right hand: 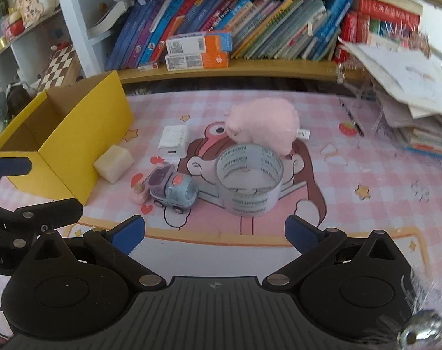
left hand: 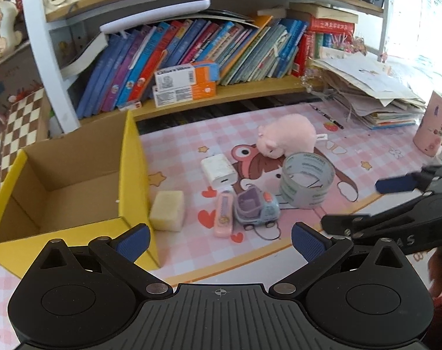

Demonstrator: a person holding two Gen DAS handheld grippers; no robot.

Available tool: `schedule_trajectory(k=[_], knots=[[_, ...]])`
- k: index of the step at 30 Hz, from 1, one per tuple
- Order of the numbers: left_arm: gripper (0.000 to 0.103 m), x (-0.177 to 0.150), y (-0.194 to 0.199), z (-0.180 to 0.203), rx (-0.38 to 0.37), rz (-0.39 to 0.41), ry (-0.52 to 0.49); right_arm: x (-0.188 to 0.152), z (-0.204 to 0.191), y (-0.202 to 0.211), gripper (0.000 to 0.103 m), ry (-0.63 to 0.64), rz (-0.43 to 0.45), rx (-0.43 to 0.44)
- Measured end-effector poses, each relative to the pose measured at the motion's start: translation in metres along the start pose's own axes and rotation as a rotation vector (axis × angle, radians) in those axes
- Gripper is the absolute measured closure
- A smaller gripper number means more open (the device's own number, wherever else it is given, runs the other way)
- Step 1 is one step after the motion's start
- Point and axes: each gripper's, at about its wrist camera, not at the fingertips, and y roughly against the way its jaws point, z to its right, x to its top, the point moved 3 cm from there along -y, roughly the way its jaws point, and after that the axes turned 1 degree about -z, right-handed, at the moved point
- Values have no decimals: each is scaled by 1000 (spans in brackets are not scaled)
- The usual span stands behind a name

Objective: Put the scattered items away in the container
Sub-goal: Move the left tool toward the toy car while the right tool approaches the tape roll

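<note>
**Six items out on the mat, box showing bare floor**

Both grippers are hovering low over the near edge of the tabletop, side by side. Left gripper: fingers spread wide, holding nothing. Right gripper: same, wide apart and carrying nothing.

The open yellow cardboard box is sitting at the left of the pink checked cartoon mat. The part of its brown floor that is showing is bare; the near corner is hidden behind its own wall.

Lying outside it, bunched at mid-mat:
- cream foam block, touching or just beside the box's right wall
- white plug-in charger cube
- flat pink oblong case, pressing against the small grey-blue toy truck
- roll of clear printed packing tape, standing on its rim
- pink plush pig, leaning on the tape roll's far rim

Judgement: all six are waiting to go in.

Room: the near strip of mat is lying open in front of both grippers. The box's tall right wall is standing between the cluster and its inside, so anything going in needs lifting over it. A slumping paper stack is crowding the far right.
</note>
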Motion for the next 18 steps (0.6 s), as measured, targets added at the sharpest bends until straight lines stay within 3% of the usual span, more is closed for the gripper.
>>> schedule_trajectory(k=[4, 18], knots=[[0, 5, -3, 7, -23, 7, -7, 0, 5, -6, 0, -25, -36, 23], [0, 10, -38, 15, -61, -62, 6, 7, 32, -23, 0, -32, -52, -59]])
